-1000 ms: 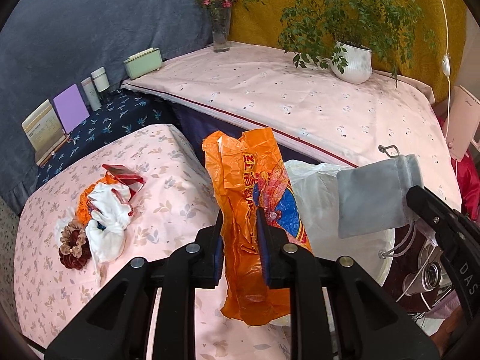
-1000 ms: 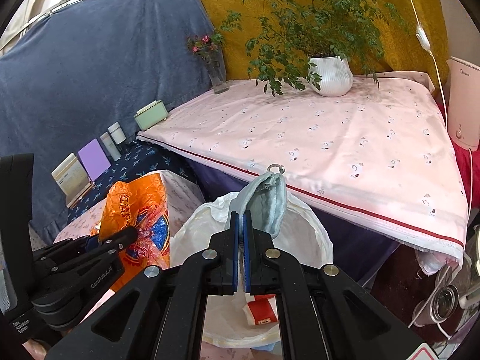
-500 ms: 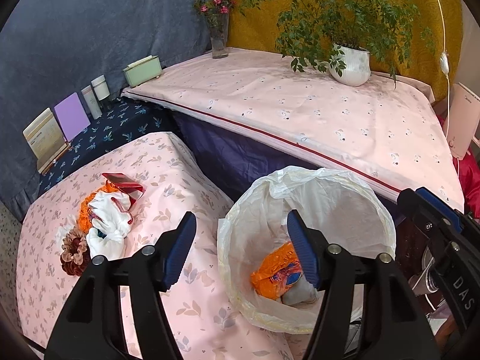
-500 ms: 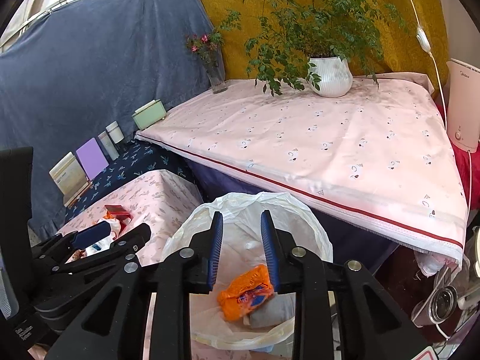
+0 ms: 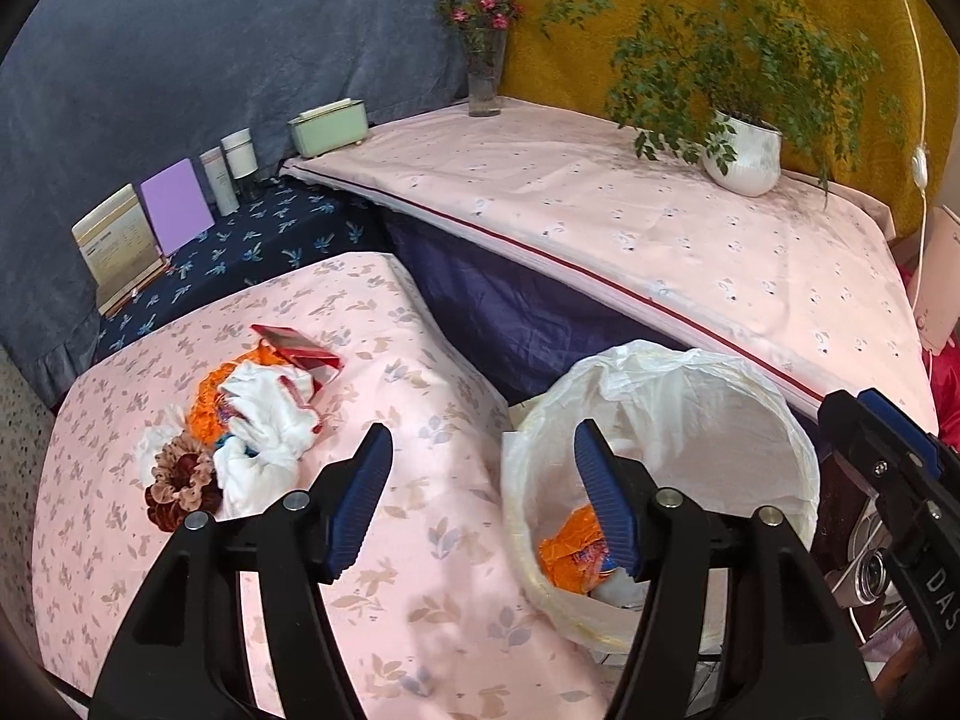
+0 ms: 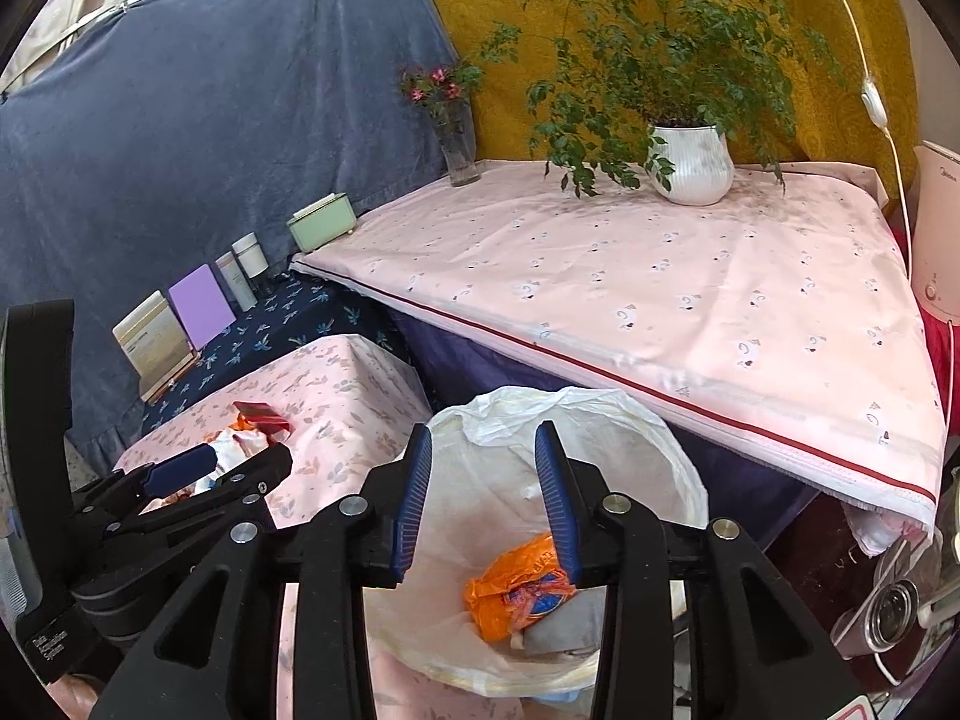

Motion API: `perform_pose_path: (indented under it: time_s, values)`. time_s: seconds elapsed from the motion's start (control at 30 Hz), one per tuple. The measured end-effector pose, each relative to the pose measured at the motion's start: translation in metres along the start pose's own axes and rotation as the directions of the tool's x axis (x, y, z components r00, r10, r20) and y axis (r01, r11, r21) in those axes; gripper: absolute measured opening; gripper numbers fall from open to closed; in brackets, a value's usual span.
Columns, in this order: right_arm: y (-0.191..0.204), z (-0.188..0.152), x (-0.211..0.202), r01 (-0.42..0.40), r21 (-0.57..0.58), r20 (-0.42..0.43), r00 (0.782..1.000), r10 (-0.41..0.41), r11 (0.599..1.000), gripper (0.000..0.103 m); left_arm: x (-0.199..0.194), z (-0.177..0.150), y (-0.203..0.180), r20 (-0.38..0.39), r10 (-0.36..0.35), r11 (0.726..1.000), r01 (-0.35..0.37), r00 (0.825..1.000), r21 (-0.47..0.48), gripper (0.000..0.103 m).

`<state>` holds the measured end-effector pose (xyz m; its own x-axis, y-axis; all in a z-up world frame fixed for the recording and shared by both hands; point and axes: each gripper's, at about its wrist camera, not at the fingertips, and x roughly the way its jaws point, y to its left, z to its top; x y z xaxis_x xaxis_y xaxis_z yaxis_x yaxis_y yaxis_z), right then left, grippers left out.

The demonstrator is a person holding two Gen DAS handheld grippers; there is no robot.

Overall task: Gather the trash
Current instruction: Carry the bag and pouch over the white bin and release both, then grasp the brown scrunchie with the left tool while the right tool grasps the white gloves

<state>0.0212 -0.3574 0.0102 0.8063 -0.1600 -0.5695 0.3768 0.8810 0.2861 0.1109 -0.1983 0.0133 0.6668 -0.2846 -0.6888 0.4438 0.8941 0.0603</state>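
Note:
A bin lined with a white bag (image 5: 690, 396) (image 6: 606, 414) stands beside a low pink-covered table (image 5: 420, 600). An orange plastic bag (image 5: 570, 552) (image 6: 516, 588) and a grey pouch (image 6: 561, 630) lie in the bin. My left gripper (image 5: 483, 501) is open and empty above the table edge and bin rim. My right gripper (image 6: 483, 495) is open and empty above the bin. On the table lies a pile: white cloth (image 5: 264, 420), orange wrapper (image 5: 207, 396), red packet (image 5: 297, 348), brown scrunchie (image 5: 180, 480). The pile also shows in the right wrist view (image 6: 252, 426).
A higher pink-covered table (image 5: 660, 228) stands behind the bin with a potted plant (image 5: 744, 150), flower vase (image 5: 483, 78) and green box (image 5: 327, 126). Books and jars (image 5: 174, 204) line the blue backdrop. A camera (image 6: 894, 606) sits at lower right.
Both grippers opened. The orange bag dropped from the left gripper and the grey pouch from the right into the bin. The left gripper then shifted left toward the table.

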Motion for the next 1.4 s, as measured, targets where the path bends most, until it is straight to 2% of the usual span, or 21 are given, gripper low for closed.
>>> perform_pose_path:
  time_s: [0.17, 0.23, 0.37, 0.53, 0.67, 0.83, 1.1, 1.4]
  values:
    - [0.026, -0.006, 0.006, -0.027, -0.036, -0.020, 0.999, 0.027, 0.999, 0.041, -0.002, -0.007, 0.033, -0.001, 0.037, 0.998, -0.037, 0.999, -0.046, 0.060]
    - [0.038, -0.009, 0.009, -0.042, -0.049, -0.028, 0.999, 0.040, 0.998, 0.047, -0.003, -0.011, 0.049, -0.003, 0.054, 0.996, -0.054, 0.999, -0.076, 0.060]
    - [0.063, -0.018, 0.016, -0.079, -0.072, -0.051, 0.996, 0.076, 0.994, 0.048, -0.002, -0.020, 0.085, -0.020, 0.103, 0.986, -0.105, 0.994, -0.130, 0.060]
    - [0.095, -0.029, 0.029, -0.124, -0.100, -0.091, 0.989, 0.115, 0.987, 0.048, -0.001, -0.037, 0.138, -0.055, 0.158, 0.965, -0.166, 0.986, -0.204, 0.060]
    - [0.124, -0.040, 0.040, -0.159, -0.124, -0.126, 0.982, 0.143, 0.979, 0.048, 0.001, -0.049, 0.175, -0.082, 0.187, 0.945, -0.202, 0.979, -0.257, 0.068]
    - [0.154, -0.051, 0.055, -0.192, -0.148, -0.161, 0.973, 0.168, 0.970, 0.048, 0.005, -0.062, 0.210, -0.110, 0.224, 0.926, -0.247, 0.968, -0.286, 0.069]
    - [0.198, -0.065, 0.085, -0.233, -0.169, -0.220, 0.956, 0.194, 0.958, 0.048, 0.023, -0.070, 0.253, -0.151, 0.230, 0.907, -0.268, 0.961, -0.325, 0.070]
    - [0.234, -0.073, 0.128, -0.255, -0.182, -0.265, 0.943, 0.202, 0.950, 0.048, 0.060, -0.063, 0.273, -0.175, 0.192, 0.914, -0.241, 0.966, -0.326, 0.069]
